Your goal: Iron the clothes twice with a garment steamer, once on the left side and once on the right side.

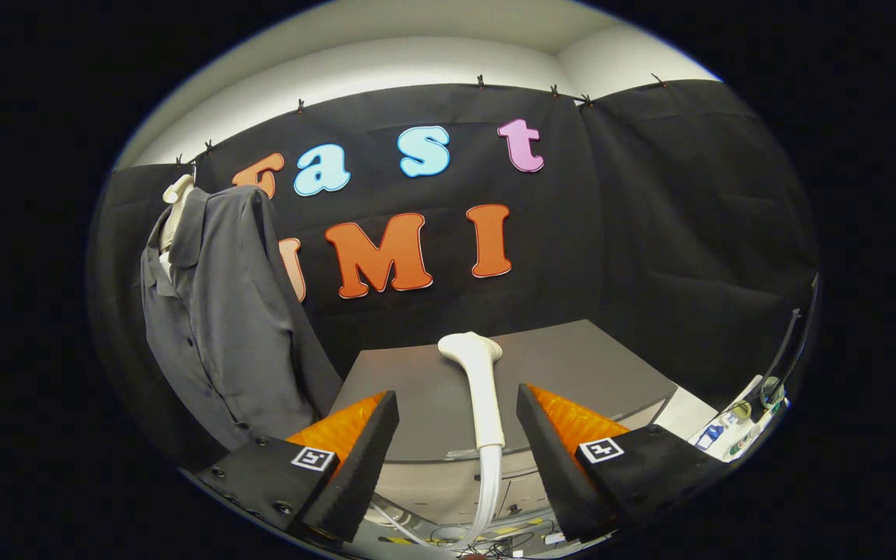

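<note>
From my hand-held gripper (457,435) I look along its two fingers, which stand wide apart and press on nothing. The steamer (481,389) rises upright in the gap between them, clear of both fingers (355,467); its pale handle runs up to a rounded head that tips toward the shirt. A clear hose (487,498) leaves the bottom of the handle and curls down below the fingers, where loose cables lie; that spot is too cluttered for me to tell more.

The steamer stands at the near edge of the desk (572,365), a plain grey top with a dull sheen. Its bare surface stretches beyond the fingers to the black cloth wall (650,233). The cloth is pinned along its upper edge with small clips, and it wraps round a corner on the side of my right finger. Above it show a pale wall and ceiling (432,62).

The shirt (222,327), dark grey with a collar and a row of buttons, hangs beyond my left finger, beside the desk's far corner and against the cloth. It sits on a pale hanger (178,198) whose top shows above the collar. Past my right finger, off the desk's edge, lies a white surface with small items (736,428), too tiny to name
</note>
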The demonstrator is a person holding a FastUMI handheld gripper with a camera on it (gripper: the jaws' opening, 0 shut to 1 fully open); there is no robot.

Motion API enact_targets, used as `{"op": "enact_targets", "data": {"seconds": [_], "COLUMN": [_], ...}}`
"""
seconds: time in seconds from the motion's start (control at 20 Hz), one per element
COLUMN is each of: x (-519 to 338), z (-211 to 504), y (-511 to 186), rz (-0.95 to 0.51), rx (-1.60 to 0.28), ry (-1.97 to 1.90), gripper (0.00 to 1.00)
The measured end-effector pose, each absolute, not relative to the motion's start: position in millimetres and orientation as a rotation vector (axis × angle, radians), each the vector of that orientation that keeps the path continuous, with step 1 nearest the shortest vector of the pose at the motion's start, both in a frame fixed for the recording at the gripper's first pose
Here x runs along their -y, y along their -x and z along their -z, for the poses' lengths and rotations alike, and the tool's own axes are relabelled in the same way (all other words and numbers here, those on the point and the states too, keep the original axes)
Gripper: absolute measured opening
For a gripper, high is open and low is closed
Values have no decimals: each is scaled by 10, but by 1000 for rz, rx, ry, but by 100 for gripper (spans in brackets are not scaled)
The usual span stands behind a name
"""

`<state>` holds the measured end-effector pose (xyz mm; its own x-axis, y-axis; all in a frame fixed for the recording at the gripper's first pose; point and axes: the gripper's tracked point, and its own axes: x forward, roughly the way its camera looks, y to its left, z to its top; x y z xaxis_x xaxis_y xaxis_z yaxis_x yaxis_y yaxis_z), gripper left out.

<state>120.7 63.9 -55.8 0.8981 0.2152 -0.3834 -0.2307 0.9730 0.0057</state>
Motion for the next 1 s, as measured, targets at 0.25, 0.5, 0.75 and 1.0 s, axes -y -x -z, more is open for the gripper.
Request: {"op": "enact_targets", "data": {"seconds": [0.25,0.5,0.75,1.0], "x": [-687,-777,-902,-823], "z": [711,1024,1361,1661], "y": [-1890,-2421,-2735,-2977], "rz": [-250,-276,-305,-285], "rx": [-480,-592,-695,-791], "ry": [56,89,121,135], "gripper": [98,98,99,98]}}
